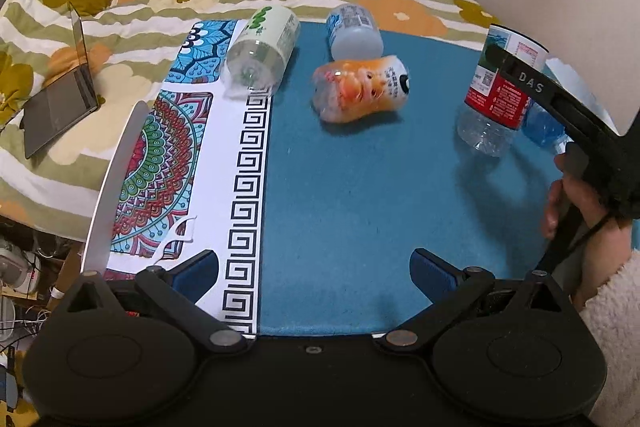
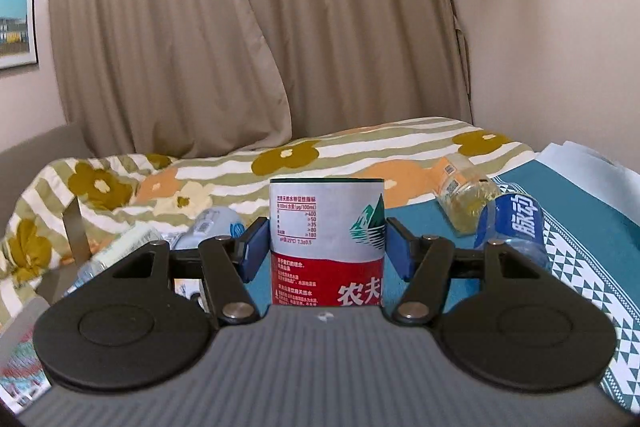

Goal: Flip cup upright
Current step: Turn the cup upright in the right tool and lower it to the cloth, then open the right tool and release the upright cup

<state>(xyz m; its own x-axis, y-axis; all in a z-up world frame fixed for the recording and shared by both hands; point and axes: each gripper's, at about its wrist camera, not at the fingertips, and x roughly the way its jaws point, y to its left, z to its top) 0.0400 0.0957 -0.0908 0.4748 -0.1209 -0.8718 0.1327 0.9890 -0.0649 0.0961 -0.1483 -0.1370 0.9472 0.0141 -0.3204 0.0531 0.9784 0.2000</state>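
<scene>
The cups are cut-off plastic bottles. My right gripper (image 2: 326, 247) is shut on a red-and-white labelled cup (image 2: 326, 243), held upright; in the left wrist view this cup (image 1: 500, 87) hangs tilted just above the blue mat (image 1: 340, 187) at the right, with the right gripper's finger (image 1: 532, 83) across it. An orange cup (image 1: 360, 89), a green-labelled cup (image 1: 262, 51) and a pale blue-labelled cup (image 1: 354, 31) lie on their sides at the mat's far part. My left gripper (image 1: 314, 269) is open and empty above the mat's near edge.
A blue-labelled bottle (image 2: 516, 227) and a yellow one (image 2: 466, 197) lie on the mat to the right of the held cup. A laptop (image 1: 64, 99) sits on the flowered quilt (image 1: 120, 3) at the left. A patterned cloth (image 1: 172, 155) covers the mat's left side.
</scene>
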